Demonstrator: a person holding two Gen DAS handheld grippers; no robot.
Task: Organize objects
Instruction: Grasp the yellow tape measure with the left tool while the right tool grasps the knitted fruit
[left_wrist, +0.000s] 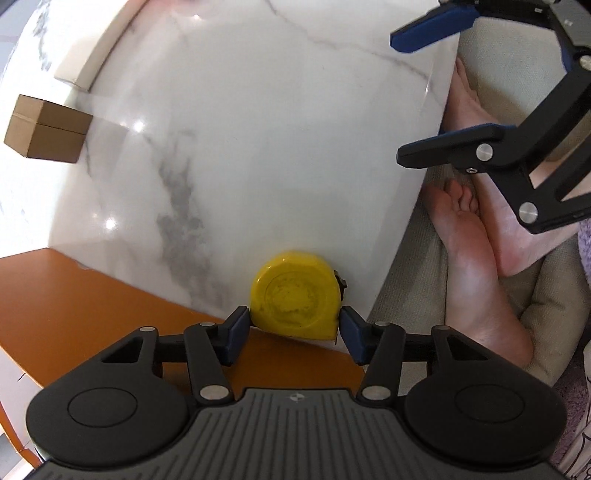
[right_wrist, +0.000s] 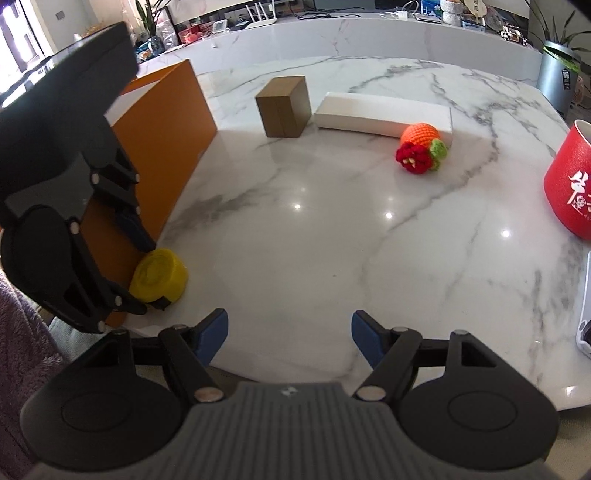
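Pointing almost straight down, the left gripper (left_wrist: 294, 328) straddles a yellow plastic tape measure (left_wrist: 295, 295), its blue pads touching the case on both sides, gripping it. The tape measure lies flat on its round side at the near edge of the glossy white marble table (left_wrist: 258, 129), right against the smooth orange box (right_wrist: 162, 147); its face looks scuffed, with a small black tab at one end. The right gripper (right_wrist: 290, 339) hovers over the table's near rim, jaws spread wide, nothing between them. Farther back stand a matte brown cardboard cube (right_wrist: 282, 107) and a long white rectangular box (right_wrist: 384, 114), with a crocheted orange ball bearing a red flower and green leaf (right_wrist: 423, 146) touching the white box. A shiny red mug with white characters (right_wrist: 570, 184) sits at the right edge.
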